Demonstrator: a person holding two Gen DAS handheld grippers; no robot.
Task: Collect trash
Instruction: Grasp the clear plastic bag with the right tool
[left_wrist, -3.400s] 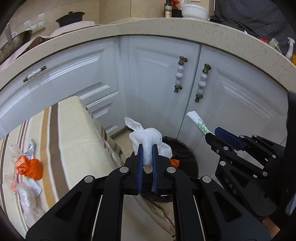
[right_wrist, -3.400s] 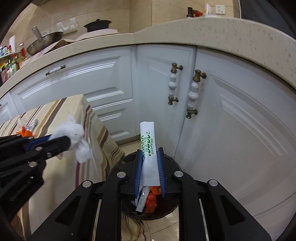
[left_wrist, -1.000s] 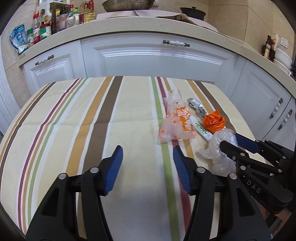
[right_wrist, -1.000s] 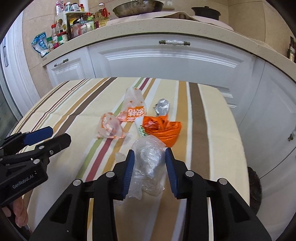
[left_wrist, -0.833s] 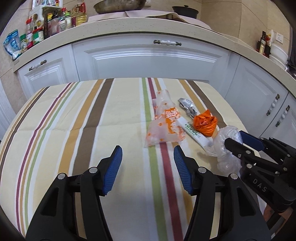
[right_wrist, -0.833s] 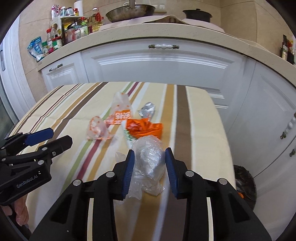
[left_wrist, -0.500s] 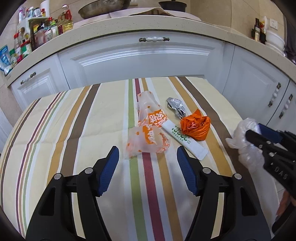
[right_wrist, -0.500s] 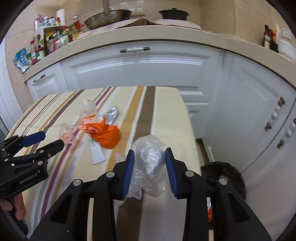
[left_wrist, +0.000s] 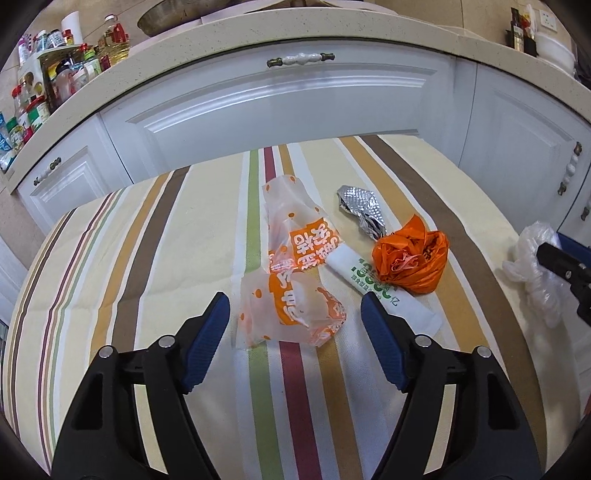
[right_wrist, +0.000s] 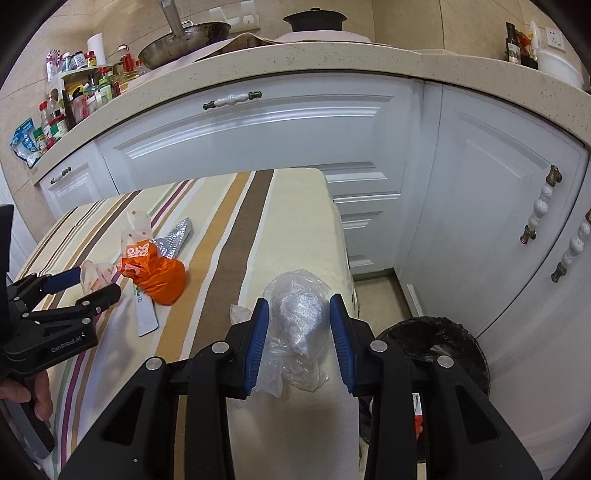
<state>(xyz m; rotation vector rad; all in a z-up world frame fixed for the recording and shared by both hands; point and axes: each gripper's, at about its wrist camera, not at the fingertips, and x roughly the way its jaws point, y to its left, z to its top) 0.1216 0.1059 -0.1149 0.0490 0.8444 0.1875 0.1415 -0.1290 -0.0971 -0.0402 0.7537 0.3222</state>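
The right gripper (right_wrist: 298, 325) is clamped on a crumpled clear plastic bag (right_wrist: 297, 314), held over the table's edge near the black trash bin (right_wrist: 443, 341) on the floor. The left gripper (left_wrist: 295, 325) has its jaws spread and empty, with an orange-printed wrapper (left_wrist: 291, 314) lying on the cloth just beyond and between them. Further out on the striped tablecloth (left_wrist: 147, 258) lie a white sachet (left_wrist: 384, 291), an orange bag (left_wrist: 412, 258) and a foil scrap (left_wrist: 364, 214), below white cabinets (left_wrist: 295, 107) and a speckled counter (right_wrist: 332, 61).

A home kitchen here: white cabinets (right_wrist: 258, 136) under a speckled countertop (right_wrist: 332, 55), a pan (right_wrist: 184, 33), condiment bottles (right_wrist: 85, 85), a striped tablecloth (left_wrist: 147, 240).
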